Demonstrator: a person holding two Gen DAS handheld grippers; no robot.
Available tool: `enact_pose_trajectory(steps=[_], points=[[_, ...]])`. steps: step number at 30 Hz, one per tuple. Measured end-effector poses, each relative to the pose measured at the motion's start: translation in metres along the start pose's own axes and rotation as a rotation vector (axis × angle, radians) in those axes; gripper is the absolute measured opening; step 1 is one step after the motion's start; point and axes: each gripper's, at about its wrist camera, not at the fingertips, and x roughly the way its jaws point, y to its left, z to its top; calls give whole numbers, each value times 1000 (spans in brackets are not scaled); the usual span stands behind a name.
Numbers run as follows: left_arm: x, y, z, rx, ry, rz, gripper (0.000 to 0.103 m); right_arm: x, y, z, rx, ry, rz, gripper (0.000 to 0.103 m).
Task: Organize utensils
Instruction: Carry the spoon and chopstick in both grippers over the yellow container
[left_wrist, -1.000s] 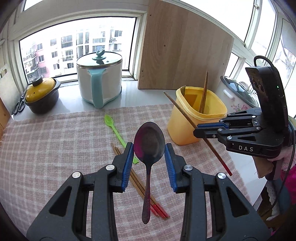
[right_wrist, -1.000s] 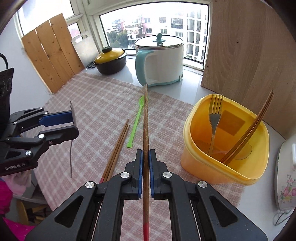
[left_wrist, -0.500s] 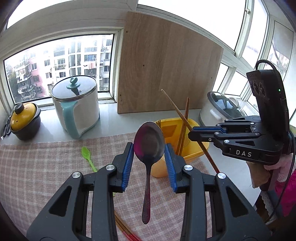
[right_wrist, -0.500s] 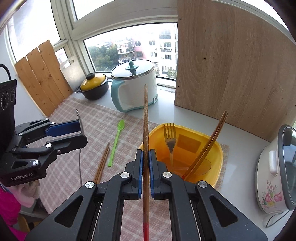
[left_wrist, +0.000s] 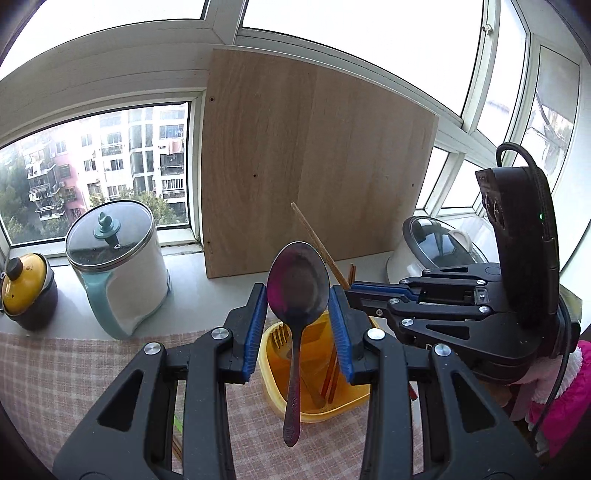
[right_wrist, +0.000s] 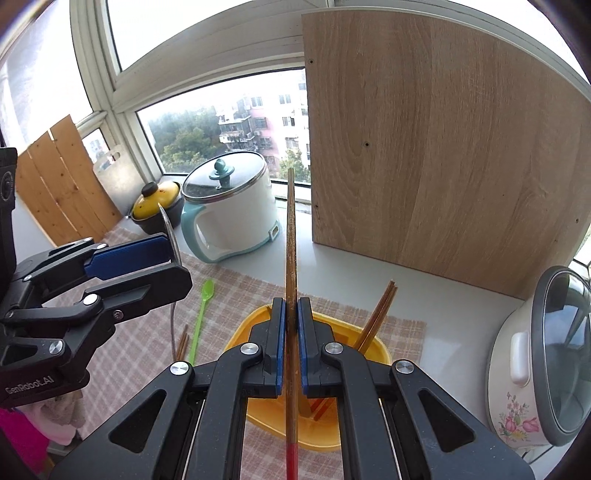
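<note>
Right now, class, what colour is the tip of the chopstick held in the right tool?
Red; the rest of the chopstick is brown wood. Right wrist view shows it best.

Each fisheye camera is sitting just behind its own gripper's fingers, looking forward and tilted downward, close above the yellow container (left_wrist: 280, 384) on the checked cloth (left_wrist: 55, 373). The left view is catching the right gripper (left_wrist: 354, 291) at its right edge; the right view is catching the left gripper (right_wrist: 166, 254) at its left edge. Both are sharing the container, the far wooden board (right_wrist: 443, 129) and the white pot (left_wrist: 118, 258).
</note>
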Motion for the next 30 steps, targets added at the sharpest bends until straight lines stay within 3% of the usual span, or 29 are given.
enact_pose_trajectory(steps=[12,30], points=[[36,1,12,-42,1,-11,34,28,-28,11,84,-24,-26,5],[66,11,-6,-85,52,-13,34,59,-35,-2,112,8,-30,5]])
